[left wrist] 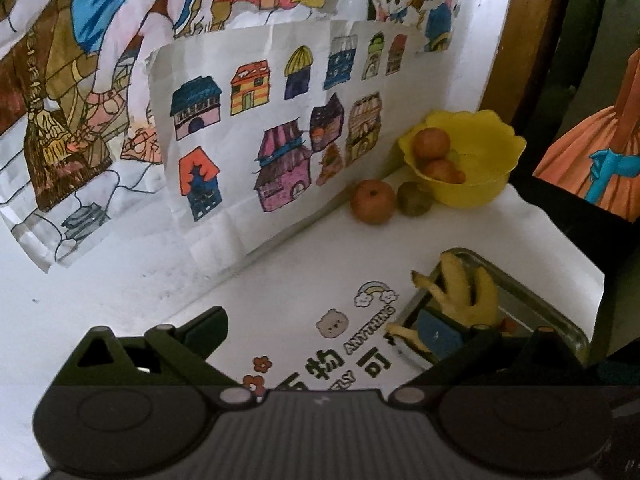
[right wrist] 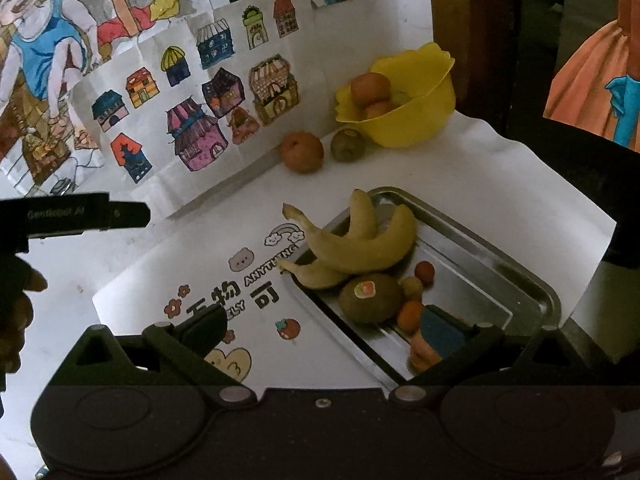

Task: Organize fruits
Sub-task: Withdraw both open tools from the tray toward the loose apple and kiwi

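White tabletop (right wrist: 460,168) under a printed paper mat (right wrist: 256,312), coloured drawings (right wrist: 192,92) propped along the back wall. Nearest the right gripper (right wrist: 320,334): jaws spread wide, nothing between them, its blue-padded right finger (right wrist: 440,332) hanging over the near end of the steel tray (right wrist: 536,292). Just past that pad, a small orange fruit (right wrist: 410,316) and a kiwi (right wrist: 370,298) with a sticker, touching or nearly so; two more small fruits (right wrist: 424,272) behind. Farther along the tray, a bunch of bananas (right wrist: 360,244), long axis running crosswise, stems jutting left over the tray rim onto the mat. Left gripper (left wrist: 322,334) likewise wide apart and empty, angled so only its right finger overlaps the tray's near corner, bananas just ahead of it. Beyond the tray, well apart on bare table, an orange (right wrist: 302,152) and a second kiwi (right wrist: 348,145) side by side, just in front of the yellow bowl (right wrist: 424,120), which holds two oranges. Seen from the right wrist, left tool's body entering at left edge, held level by a hand (right wrist: 20,312). Likely next pick: tray fruit, lying ahead and to the right of both tools; right gripper nearer, needing a shift rightward to straddle kiwi or small orange. Bowl farthest, ahead-right.
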